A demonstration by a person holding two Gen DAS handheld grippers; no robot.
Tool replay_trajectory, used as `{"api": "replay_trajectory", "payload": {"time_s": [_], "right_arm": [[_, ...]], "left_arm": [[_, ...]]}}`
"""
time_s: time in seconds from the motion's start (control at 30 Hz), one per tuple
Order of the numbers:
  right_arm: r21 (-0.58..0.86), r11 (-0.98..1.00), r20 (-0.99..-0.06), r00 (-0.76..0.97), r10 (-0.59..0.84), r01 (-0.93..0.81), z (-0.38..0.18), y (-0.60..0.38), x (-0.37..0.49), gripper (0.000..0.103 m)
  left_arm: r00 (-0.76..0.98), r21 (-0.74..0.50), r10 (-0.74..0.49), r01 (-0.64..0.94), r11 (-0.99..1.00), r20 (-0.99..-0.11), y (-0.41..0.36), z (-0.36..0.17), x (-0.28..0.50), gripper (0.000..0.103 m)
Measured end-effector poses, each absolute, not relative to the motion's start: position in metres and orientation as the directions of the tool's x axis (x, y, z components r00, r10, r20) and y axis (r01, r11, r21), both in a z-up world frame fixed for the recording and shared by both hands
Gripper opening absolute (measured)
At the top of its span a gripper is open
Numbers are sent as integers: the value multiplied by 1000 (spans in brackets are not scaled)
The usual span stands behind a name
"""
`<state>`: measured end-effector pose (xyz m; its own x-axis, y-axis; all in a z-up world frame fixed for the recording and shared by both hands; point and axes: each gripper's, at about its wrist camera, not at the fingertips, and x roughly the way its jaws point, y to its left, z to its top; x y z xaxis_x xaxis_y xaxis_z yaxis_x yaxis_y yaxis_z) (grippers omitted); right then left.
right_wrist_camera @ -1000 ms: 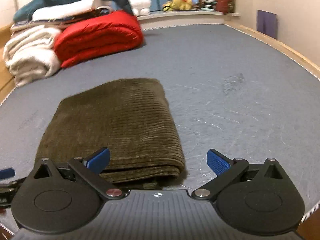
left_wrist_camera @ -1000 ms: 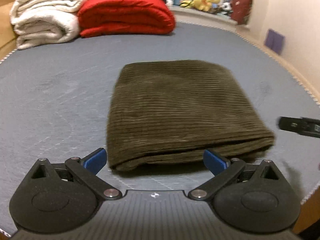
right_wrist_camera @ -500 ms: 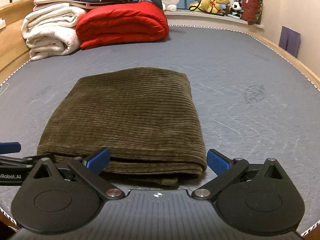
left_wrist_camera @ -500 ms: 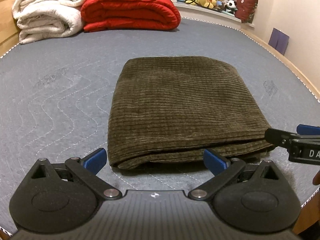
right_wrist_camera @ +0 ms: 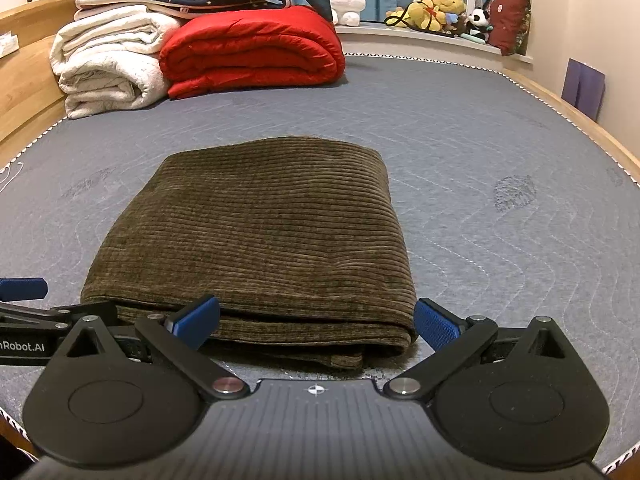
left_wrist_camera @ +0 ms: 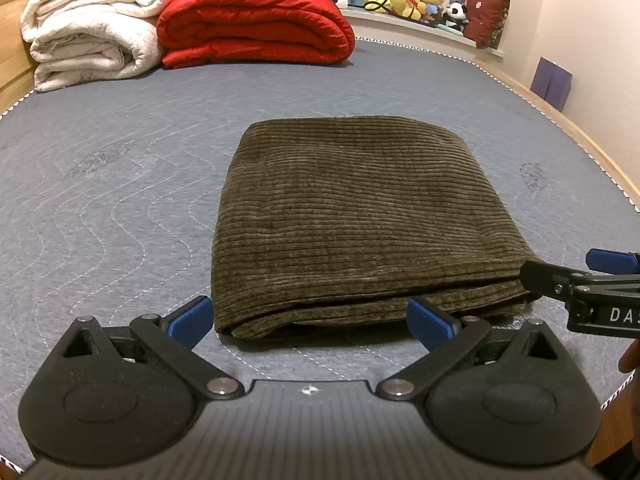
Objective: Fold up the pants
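The olive corduroy pants [left_wrist_camera: 352, 216] lie folded into a flat rectangle on the grey quilted mattress [left_wrist_camera: 120, 184]; they also show in the right wrist view [right_wrist_camera: 260, 232]. My left gripper [left_wrist_camera: 310, 316] is open and empty, its blue pads just short of the near folded edge. My right gripper [right_wrist_camera: 316, 322] is open and empty, also at the near edge. The right gripper shows at the right of the left wrist view [left_wrist_camera: 592, 280]. The left gripper's finger shows at the left edge of the right wrist view [right_wrist_camera: 24, 290].
A rolled white blanket [left_wrist_camera: 92, 36] and a red quilt [left_wrist_camera: 256, 24] lie at the far end of the mattress. Plush toys [right_wrist_camera: 440, 10] sit on the far ledge. A wooden bed rim [right_wrist_camera: 576, 120] runs along the right, next to the wall.
Both grippers have drawn back and levelled out facing the folded pants. The right gripper has come further into the left wrist view. The pants have not moved.
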<state>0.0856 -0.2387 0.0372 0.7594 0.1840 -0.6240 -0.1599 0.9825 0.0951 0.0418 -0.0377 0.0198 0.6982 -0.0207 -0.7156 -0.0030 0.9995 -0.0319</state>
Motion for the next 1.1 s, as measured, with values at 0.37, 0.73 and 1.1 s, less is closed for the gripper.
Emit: {"api": "replay_trajectory", "payload": {"time_s": [0.37,0.73,1.1], "right_arm": [[90,982,-617,764,187,-167,38,-239,84,102],[89,981,-615,765,188,-170,38,-240,84,102],[88,981,-614,766,189,-172,38,-240,84,102]], "left_arm": [[701,-29,-23,4,1000,-713,-40,20,40,103],[703,-30,-30,12,999,-710,-39,22,40,103],[707,-31,-38,22,999,-707,-39,23,39,103]]}}
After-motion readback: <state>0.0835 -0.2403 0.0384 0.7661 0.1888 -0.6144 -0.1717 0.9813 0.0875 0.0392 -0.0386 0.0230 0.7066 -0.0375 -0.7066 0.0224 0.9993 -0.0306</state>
